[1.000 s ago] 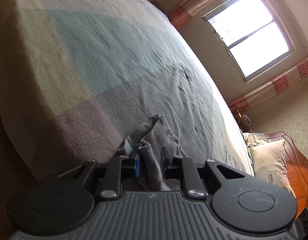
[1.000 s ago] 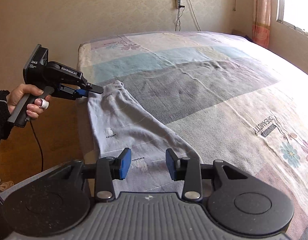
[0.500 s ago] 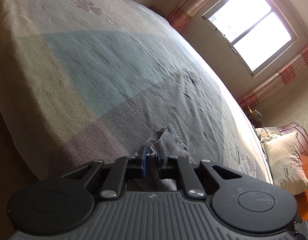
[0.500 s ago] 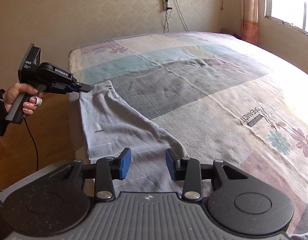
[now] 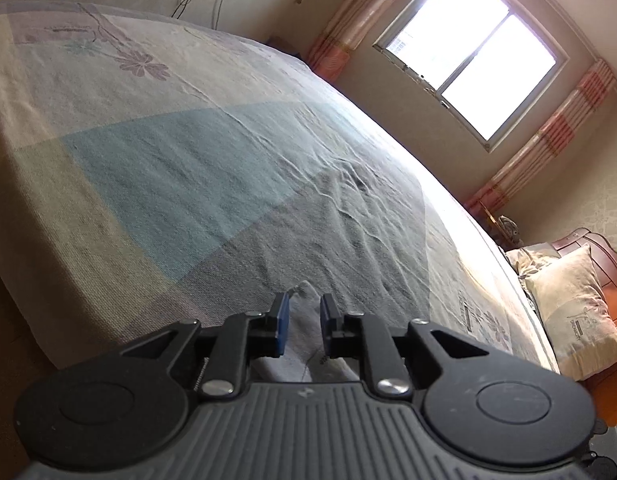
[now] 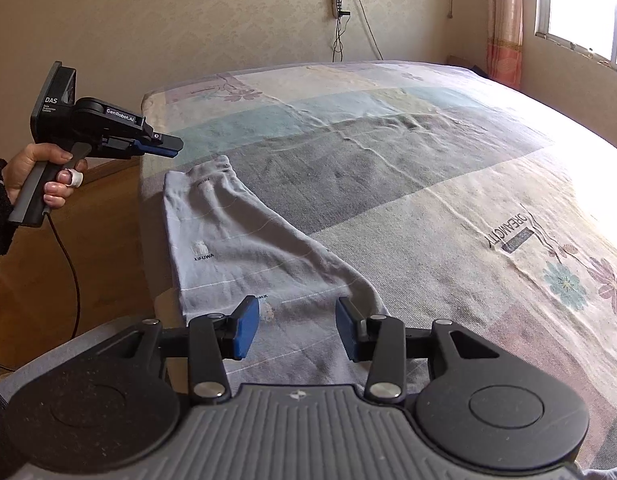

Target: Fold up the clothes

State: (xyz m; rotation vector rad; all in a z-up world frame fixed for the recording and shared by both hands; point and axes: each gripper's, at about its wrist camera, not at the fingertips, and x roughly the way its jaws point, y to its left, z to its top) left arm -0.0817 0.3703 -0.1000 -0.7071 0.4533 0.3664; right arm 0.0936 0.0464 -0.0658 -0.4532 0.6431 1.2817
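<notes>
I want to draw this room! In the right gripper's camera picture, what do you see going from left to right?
Hand → left gripper → grey garment → flower print on the bedspread → window.

"XIFUWA" printed on grey garment [image 6: 244,236], just ahead-left of right gripper's [image 6: 296,330] jaws. "DREAMCITY" on bedsheet [image 6: 512,232], ahead-right of same jaws. Left gripper [image 6: 164,147] body reads "DAS" and "GenRobot.AI".
</notes>
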